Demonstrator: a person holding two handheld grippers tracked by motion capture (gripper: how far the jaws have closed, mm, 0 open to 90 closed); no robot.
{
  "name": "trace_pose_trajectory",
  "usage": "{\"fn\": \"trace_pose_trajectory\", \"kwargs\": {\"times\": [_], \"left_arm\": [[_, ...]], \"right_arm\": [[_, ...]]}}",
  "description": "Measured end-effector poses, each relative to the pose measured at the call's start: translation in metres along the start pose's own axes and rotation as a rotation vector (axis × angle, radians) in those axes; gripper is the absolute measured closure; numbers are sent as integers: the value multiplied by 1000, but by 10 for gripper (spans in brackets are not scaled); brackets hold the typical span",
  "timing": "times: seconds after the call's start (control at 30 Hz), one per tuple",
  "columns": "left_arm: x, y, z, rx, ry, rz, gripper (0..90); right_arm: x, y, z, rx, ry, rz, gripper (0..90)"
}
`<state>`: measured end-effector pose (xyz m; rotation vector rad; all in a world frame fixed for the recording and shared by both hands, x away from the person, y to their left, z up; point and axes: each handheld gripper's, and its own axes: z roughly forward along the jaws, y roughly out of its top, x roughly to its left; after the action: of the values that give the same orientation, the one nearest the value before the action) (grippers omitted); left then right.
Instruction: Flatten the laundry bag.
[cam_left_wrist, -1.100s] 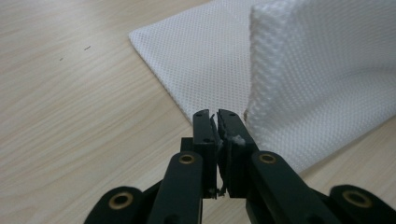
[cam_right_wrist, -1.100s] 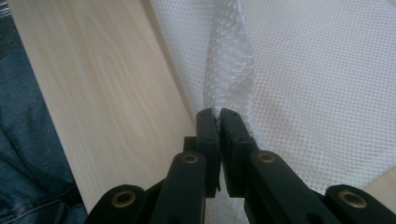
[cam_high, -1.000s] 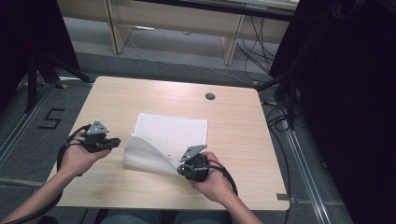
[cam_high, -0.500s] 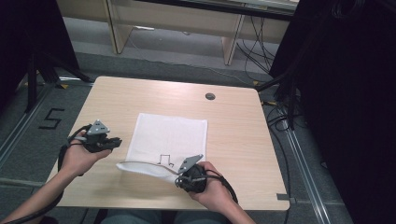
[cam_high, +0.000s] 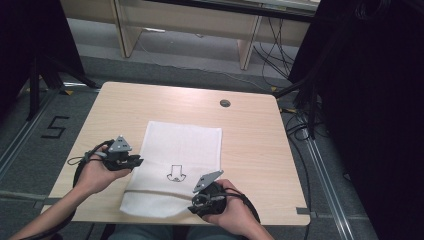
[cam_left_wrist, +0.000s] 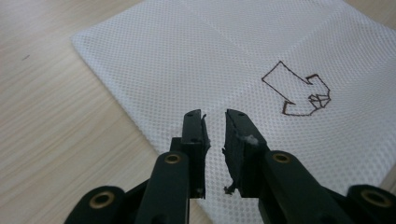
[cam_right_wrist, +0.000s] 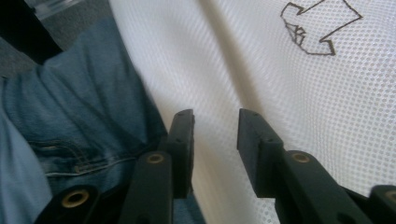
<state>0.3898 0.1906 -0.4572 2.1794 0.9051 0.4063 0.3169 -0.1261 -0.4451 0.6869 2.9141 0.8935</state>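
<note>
- White mesh cloth (cam_high: 175, 167) with a drawn arrow lies folded, centre-bottom on the light wooden table (cam_high: 250, 145).
- Left hand-held gripper (cam_high: 134, 161), at the cloth's left edge: jaws just opening, nothing gripped.
- Right hand-held gripper (cam_high: 196, 205), lower centre: jaws just opening, cloth released.

The cloth (cam_high: 172, 170) lies on the table (cam_high: 250, 145) before me. My left gripper (cam_high: 131, 161) sits at its left edge, my right gripper (cam_high: 200, 204) at its near edge.

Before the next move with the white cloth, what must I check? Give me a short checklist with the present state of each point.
1. Left tongs let go of the cloth: ok, jaws have just been opening, nothing between them.
2. Right tongs let go: ok, jaws have just been opening, gap empty.
3. Cloth lies flat: not ok, a ridge crosses its near part.
4. Cloth fully on table: not ok, near edge hangs over.
5. Arrow drawing faces up: ok.
</note>
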Motion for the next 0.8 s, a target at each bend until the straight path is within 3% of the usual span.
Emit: {"fn": "trace_pose_trajectory", "kwargs": {"times": [0.07, 0.23, 0.3, 0.33, 0.37, 0.4, 0.47, 0.57, 0.6, 0.63, 0.7, 0.73, 0.77, 0.8], "left_arm": [[-3, 0, 3, -8, -4, -11, 762], [-9, -2, 5, 2, -26, 6, 735], [-12, -4, 6, 15, -46, 15, 729], [-16, -7, 7, 29, -75, 24, 717], [-16, -7, 7, 29, -75, 24, 716], [-20, -11, 7, 39, -95, 33, 718], [-22, -12, 7, 45, -106, 37, 722], [-27, -16, 6, 72, -120, 59, 788], [-30, -17, 7, 78, -129, 51, 788], [-33, -19, 6, 109, -137, 74, 819], [-36, -20, 8, 112, -132, 64, 832], [-36, -20, 9, 121, -137, 88, 851], [-38, -21, 9, 139, -142, 74, 851], [-37, -21, 10, 158, -134, 95, 857]], "right_arm": [[2, -1, -5, -5, -7, 4, 646], [-3, -2, -13, -39, -22, 47, 643], [-10, -3, -15, -27, -39, 58, 668], [-16, -5, -14, -6, -57, 100, 708], [-16, -5, -14, -6, -57, 100, 708], [-22, -8, -12, 16, -81, 134, 748], [-26, -9, -11, 27, -97, 124, 782], [-40, -13, -7, 59, -118, 193, 900], [-40, -13, -7, 59, -118, 193, 900], [-45, -13, -4, 75, -132, 211, 900], [-48, -13, -2, 79, -135, 217, 900], [-52, -13, 1, 90, -152, 222, 900], [-52, -13, 1, 90, -152, 222, 900], [-54, -12, 3, 93, -155, 228, 900]]}}
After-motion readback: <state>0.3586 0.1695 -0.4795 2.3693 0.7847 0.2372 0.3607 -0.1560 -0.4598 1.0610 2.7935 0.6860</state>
